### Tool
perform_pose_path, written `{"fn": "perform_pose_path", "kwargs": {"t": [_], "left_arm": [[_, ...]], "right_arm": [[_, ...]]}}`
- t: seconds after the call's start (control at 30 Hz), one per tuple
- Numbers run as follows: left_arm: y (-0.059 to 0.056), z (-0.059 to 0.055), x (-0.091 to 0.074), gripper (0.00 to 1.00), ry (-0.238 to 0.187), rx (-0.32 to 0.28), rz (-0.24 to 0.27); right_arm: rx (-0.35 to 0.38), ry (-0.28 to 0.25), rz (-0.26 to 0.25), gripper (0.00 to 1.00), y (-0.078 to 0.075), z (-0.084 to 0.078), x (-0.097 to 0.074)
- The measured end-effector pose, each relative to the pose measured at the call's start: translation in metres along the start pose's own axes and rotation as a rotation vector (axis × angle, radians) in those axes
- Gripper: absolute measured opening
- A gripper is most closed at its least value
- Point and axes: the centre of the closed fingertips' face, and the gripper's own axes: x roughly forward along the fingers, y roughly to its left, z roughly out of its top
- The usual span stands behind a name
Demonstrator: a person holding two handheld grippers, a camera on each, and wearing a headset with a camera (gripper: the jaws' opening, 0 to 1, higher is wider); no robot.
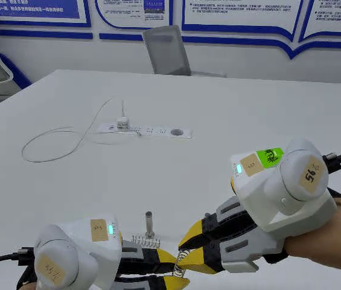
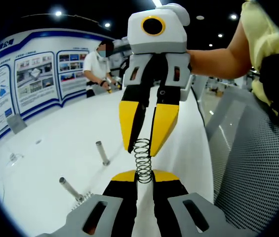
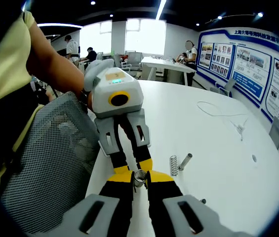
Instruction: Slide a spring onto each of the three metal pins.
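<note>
A small steel spring (image 1: 182, 261) hangs over the table's front edge between my two grippers. The left gripper (image 1: 179, 276) is shut on its lower end and the right gripper (image 1: 186, 246) on its upper end. In the left gripper view the spring (image 2: 142, 160) rises from my left gripper (image 2: 144, 177) into the yellow tips of the right gripper (image 2: 141, 148). In the right gripper view it shows end-on (image 3: 139, 177). One metal pin (image 1: 149, 225) stands upright behind the grippers, with another spring (image 1: 145, 241) lying at its base. Two pins (image 2: 102, 153) (image 2: 69, 188) stand on the table.
A white power strip (image 1: 152, 130) with a looping white cable (image 1: 55, 145) lies mid-table. A grey chair (image 1: 167, 51) stands at the far edge. A mesh chair back (image 2: 258, 163) is close to the table's near side. People work at other tables behind.
</note>
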Motion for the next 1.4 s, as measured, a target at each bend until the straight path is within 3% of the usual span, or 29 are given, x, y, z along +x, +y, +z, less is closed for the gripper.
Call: {"fn": "perform_pose_path", "kwargs": {"t": [1.03, 1.4], "left_arm": [[0.0010, -0.0009, -0.0022, 0.10, -0.010, -0.022, 0.009], [0.0049, -0.0003, -0.0035, 0.15, -0.014, -0.027, 0.024]], "right_arm": [[0.019, -0.010, -0.013, 0.12, 0.0019, 0.0008, 0.0041], [0.037, -0.025, -0.034, 0.12, -0.0045, 0.0029, 0.0005]]}}
